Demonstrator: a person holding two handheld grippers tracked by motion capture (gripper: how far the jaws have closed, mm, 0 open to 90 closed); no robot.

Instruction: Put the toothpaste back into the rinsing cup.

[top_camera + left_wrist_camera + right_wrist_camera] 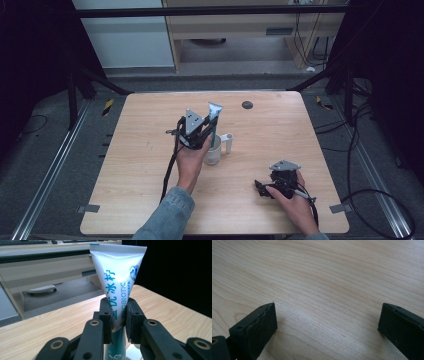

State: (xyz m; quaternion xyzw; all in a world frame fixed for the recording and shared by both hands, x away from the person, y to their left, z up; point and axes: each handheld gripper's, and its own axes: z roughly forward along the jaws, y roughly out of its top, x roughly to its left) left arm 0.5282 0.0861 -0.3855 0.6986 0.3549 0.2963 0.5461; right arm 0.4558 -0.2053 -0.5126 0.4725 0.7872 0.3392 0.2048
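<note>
A white and teal toothpaste tube [117, 277] stands upright, crimped end up, and my left gripper [118, 315] is shut on its middle. In the high view the tube [215, 111] hangs with its lower end in or just above a white cup [213, 154] near the table's centre, and the left gripper [212, 131] comes at it from the left. Towards the front right of the table my right gripper [260, 189] rests low. Its jaws stand open over bare wood [324, 277] in the right gripper view, nothing between them [327, 325].
A small white piece [229, 143] stands right beside the cup. A black round disc [247, 104] lies near the table's far edge. The wooden table [140, 150] has bare room at left and far right. Dark stands and cables surround it.
</note>
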